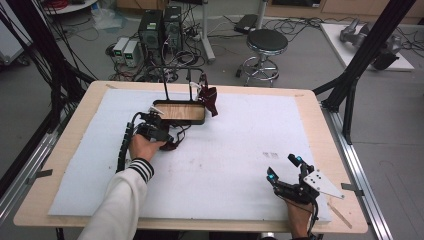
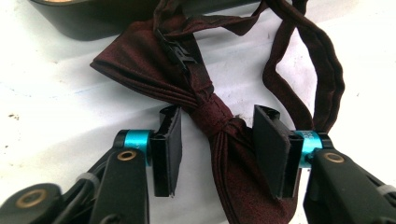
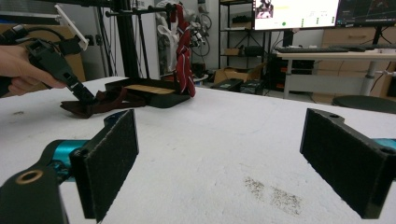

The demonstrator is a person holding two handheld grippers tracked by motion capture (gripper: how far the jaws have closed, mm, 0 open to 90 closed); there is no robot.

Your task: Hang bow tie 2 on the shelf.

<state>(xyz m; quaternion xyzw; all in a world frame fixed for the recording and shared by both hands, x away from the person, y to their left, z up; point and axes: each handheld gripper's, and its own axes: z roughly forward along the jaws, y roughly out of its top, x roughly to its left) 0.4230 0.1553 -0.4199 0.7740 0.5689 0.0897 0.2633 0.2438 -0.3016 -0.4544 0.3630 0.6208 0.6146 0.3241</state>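
Note:
A dark red bow tie (image 2: 205, 88) lies flat on the white mat, just in front of a black stand's base (image 1: 180, 120). My left gripper (image 2: 218, 112) points down over it, with the tie's knot between the two pads. A small gap shows on each side of the knot, so the jaws stand open around it. The tie's strap (image 2: 322, 70) loops off to the right. A second dark red tie (image 1: 210, 100) hangs from the stand's rail. My right gripper (image 1: 281, 166) rests open at the front right of the mat, nothing between its pads (image 3: 112, 158).
The white foam mat (image 1: 240, 150) covers most of the wooden table (image 1: 330, 150). The stand's two black posts (image 1: 166, 85) rise from its wood-lined base. Beyond the far edge stand a stool (image 1: 266, 42) and computer cases (image 1: 160, 30). A black frame leg (image 1: 350, 85) stands at right.

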